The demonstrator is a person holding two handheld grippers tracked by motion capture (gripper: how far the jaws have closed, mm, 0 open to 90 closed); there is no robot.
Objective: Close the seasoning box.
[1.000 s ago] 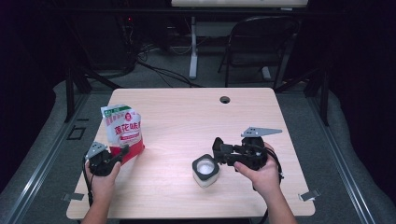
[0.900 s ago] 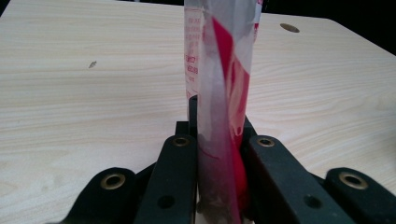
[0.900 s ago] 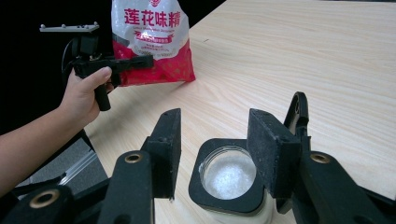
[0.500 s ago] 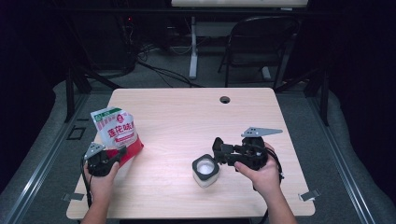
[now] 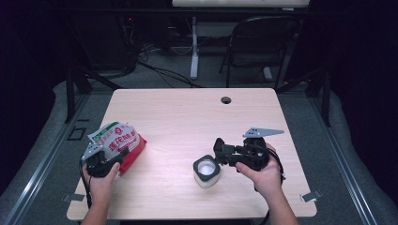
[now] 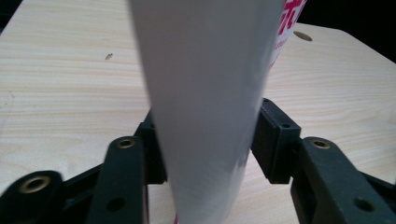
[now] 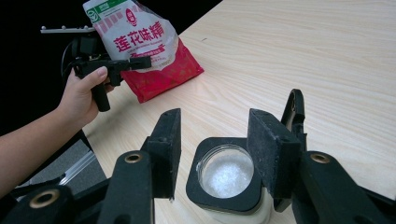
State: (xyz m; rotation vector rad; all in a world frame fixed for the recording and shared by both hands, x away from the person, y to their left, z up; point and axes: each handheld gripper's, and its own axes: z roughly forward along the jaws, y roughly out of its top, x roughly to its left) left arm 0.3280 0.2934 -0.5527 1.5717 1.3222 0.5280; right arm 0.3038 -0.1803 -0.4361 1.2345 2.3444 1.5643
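High view: pale wooden table (image 5: 187, 117) amid dark room, left gripper (image 5: 123, 153) clamping seasoning bag (image 5: 117, 140), right gripper (image 5: 219, 151) hugging jar (image 5: 207, 169).

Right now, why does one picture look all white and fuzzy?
In the left gripper view the bag sits so close to the camera that it blurs into a pale strip; in the high view the room behind the table is dark; the right gripper view shows the jar sharply.

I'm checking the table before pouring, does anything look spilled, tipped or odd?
No spill shows. The seasoning bag leans askew, pinched in the left gripper. The open jar stands upright between the right gripper pads.
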